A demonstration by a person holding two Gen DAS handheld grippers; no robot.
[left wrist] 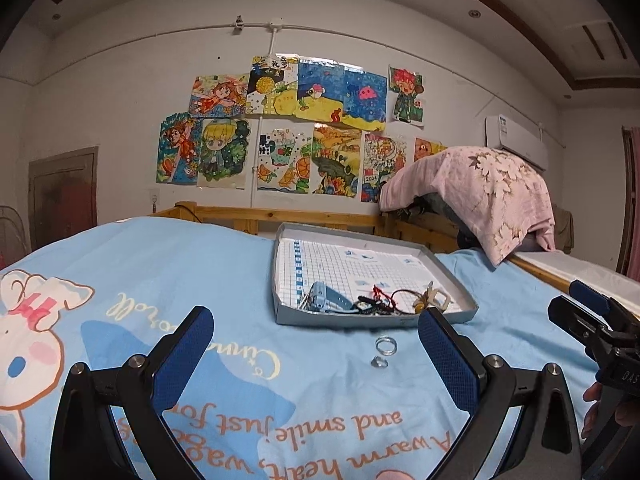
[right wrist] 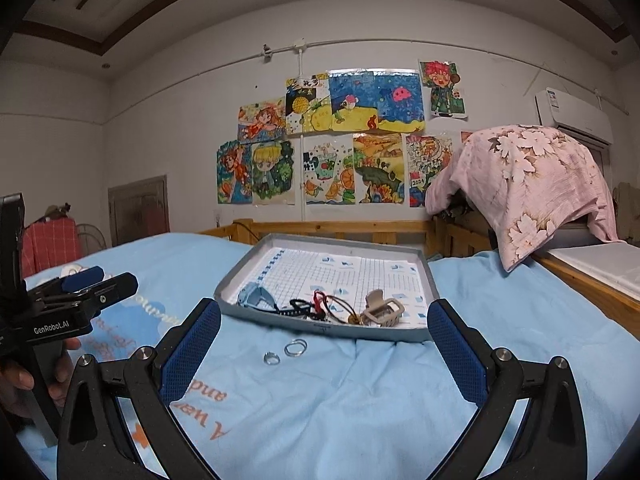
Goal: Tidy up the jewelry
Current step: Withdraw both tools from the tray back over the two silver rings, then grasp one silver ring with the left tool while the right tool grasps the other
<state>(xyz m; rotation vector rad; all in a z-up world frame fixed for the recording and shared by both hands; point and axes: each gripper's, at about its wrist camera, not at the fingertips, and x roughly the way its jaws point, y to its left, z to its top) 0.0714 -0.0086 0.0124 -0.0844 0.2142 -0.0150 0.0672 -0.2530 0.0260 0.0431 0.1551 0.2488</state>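
Note:
A shallow grey tray [left wrist: 456, 280] [right wrist: 240, 276] lies on the blue bedspread. In its near part are a blue watch [left wrist: 326, 298] [right wrist: 252, 295], black and red cords [left wrist: 380, 300] [right wrist: 316, 304] and a beige hair claw [left wrist: 434, 298] [right wrist: 382, 310]. Two silver rings lie on the bedspread just before the tray: a plain ring [left wrist: 386, 346] [right wrist: 295, 347] and a smaller ring [left wrist: 379, 361] [right wrist: 272, 358]. My left gripper [left wrist: 316, 336] is open and empty, short of the rings. My right gripper [right wrist: 324, 328] is open and empty, behind the rings.
A wooden bed rail [left wrist: 312, 216] [right wrist: 340, 228] runs behind the tray. A pink floral cloth [left wrist: 480, 200] [right wrist: 532, 184] drapes over something at the right. Children's drawings [right wrist: 340, 136] hang on the wall.

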